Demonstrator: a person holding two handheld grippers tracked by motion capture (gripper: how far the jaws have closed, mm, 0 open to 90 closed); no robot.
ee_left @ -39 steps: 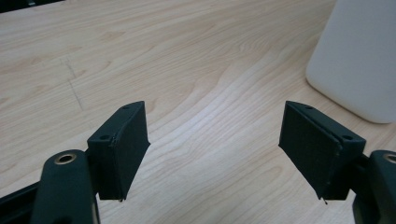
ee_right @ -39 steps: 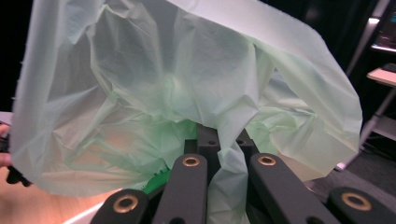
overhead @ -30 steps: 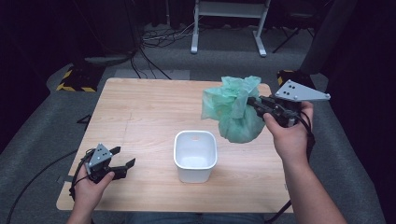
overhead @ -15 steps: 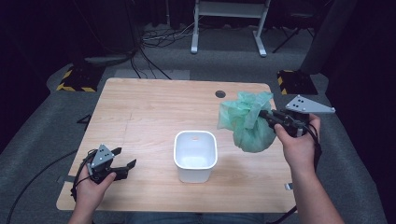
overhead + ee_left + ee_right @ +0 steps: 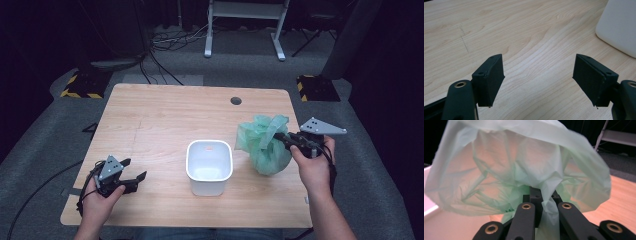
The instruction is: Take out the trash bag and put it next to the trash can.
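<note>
Since the earlier frames, the thin crumpled pale-green plastic bag (image 5: 265,145) has travelled with the right tool (image 5: 280,138) from above the counter's 1 o'clock area down to about 3 o'clock, and now sits low, beside the white rounded-square plastic tub (image 5: 209,166) and apart from it. The left tool (image 5: 131,176) has not shifted: it rests at the light wooden counter's (image 5: 165,115) 8 o'clock corner.

Right tool: jaws closed on a gathered fold of the bag, seen pinched between them in the right gripper view (image 5: 541,202). Left tool (image 5: 539,80): jaws wide apart, nothing between them, bare wood beneath and the tub's wall (image 5: 619,27) at 2 o'clock.

Risks, as judged:
- The film is slick and held by one fold only; a quick swing could pull it free.
- The bag billows; if carried toward 9 o'clock it may snag the tub's rim and tip or slide the light tub.
</note>
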